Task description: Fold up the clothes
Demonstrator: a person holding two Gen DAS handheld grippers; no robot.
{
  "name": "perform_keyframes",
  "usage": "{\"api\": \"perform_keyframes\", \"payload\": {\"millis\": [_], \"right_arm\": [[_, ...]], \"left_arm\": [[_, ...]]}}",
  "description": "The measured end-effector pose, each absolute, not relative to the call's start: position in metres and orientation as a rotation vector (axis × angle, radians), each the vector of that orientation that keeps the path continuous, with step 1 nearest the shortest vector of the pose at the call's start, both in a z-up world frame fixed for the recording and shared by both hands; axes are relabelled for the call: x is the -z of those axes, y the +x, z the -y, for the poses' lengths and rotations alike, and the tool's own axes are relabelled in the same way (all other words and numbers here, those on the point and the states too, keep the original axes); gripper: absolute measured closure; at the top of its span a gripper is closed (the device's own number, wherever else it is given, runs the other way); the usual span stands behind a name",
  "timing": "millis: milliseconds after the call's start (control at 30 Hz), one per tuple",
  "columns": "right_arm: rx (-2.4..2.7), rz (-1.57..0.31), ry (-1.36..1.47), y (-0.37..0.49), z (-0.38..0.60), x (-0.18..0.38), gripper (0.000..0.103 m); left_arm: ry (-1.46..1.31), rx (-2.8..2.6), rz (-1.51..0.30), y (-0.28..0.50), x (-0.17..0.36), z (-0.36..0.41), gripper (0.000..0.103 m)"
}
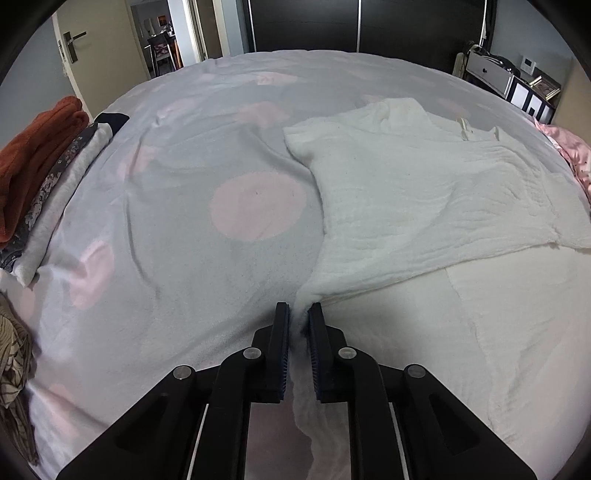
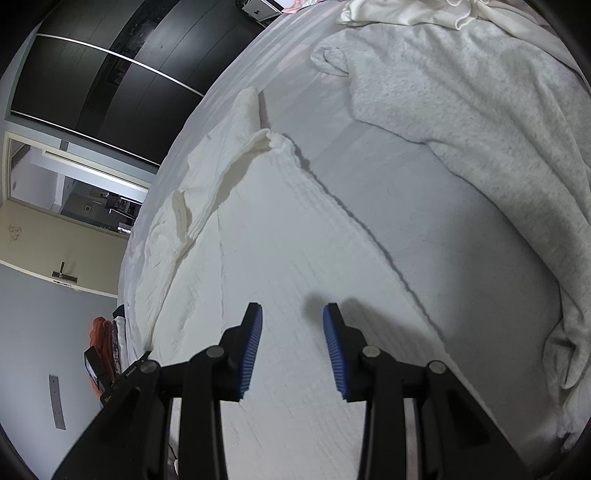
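A white crinkled garment (image 1: pixel 424 192) lies spread on the bed, partly folded over itself. My left gripper (image 1: pixel 298 308) is shut on a bunched corner of its near edge; white cloth runs down between the two black fingers. In the right wrist view the same white garment (image 2: pixel 280 258) fills the middle of the frame. My right gripper (image 2: pixel 292 308) hovers just above it, open, its blue-padded fingers (image 2: pixel 255 332) well apart with nothing pinched between them.
The bed cover (image 1: pixel 184 206) is pale grey with pink dots. A pile of folded clothes (image 1: pixel 40 173), rust, floral and grey, sits at the left edge. A grey knit garment (image 2: pixel 480 110) lies right of the white one. A dark wardrobe (image 1: pixel 362 26) stands beyond the bed.
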State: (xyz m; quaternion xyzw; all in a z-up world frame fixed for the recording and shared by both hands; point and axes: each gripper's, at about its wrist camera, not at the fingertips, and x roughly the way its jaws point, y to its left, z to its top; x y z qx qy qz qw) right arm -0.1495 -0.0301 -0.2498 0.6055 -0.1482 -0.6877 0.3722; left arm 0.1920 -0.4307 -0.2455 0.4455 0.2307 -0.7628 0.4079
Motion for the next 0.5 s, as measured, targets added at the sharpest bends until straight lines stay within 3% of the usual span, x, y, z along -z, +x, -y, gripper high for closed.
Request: {"api": "perform_keyframes", "payload": {"millis": [67, 333, 500], "right_arm": [[1.76, 0.375, 1.557, -0.149, 0.031, 0.25, 0.069], [1.755, 0.366, 1.559, -0.143, 0.027, 0.248, 0.069], [1.734, 0.4, 1.53, -0.138, 0.019, 0.241, 0.069]], "left_arm": [[1.121, 1.919, -0.598, 0.198, 0.242, 0.427, 0.062], [1.163, 2.031, -0.635, 0.213, 0.213, 0.383, 0.061], [1.303, 2.192, -0.566, 0.202, 0.2, 0.331, 0.061]]}}
